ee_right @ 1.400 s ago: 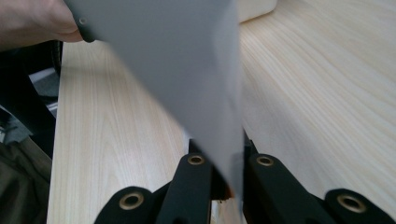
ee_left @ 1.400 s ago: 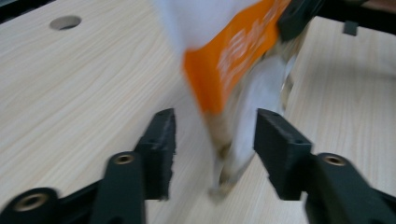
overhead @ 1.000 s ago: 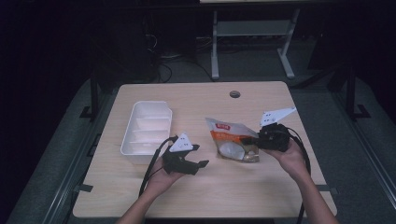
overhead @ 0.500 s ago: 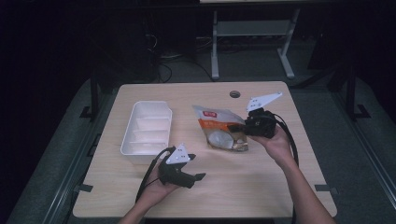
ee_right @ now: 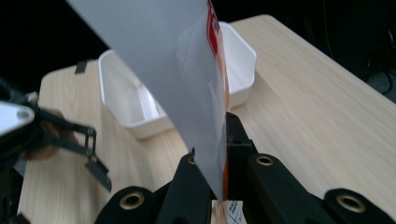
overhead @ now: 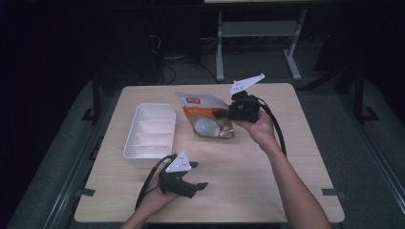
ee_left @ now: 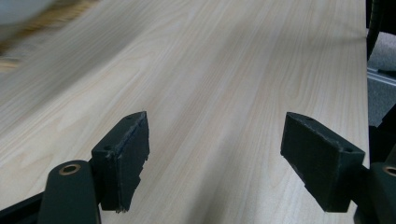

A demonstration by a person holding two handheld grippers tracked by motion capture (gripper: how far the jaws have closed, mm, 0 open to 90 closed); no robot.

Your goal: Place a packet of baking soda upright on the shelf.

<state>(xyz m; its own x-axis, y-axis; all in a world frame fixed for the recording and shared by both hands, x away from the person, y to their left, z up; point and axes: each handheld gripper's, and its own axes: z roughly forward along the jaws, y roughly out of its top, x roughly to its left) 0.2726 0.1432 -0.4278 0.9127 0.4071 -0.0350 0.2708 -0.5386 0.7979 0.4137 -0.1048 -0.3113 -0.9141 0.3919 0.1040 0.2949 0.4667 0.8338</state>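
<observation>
- Orange-and-silver foil snack pouch (overhead: 206, 119) is clamped edge-on in right gripper (overhead: 224, 114), lifted at frame centre.
- Left gripper (overhead: 200, 187) is held wide, empty, lower centre.
- Next, judged: pouch is carried to white divided plastic tray (overhead: 150, 133); careful release needed.

Glossy plastic pouch (overhead: 205, 119), smooth white plastic tray (overhead: 150, 133), matt pale wood table (overhead: 267, 176).
</observation>
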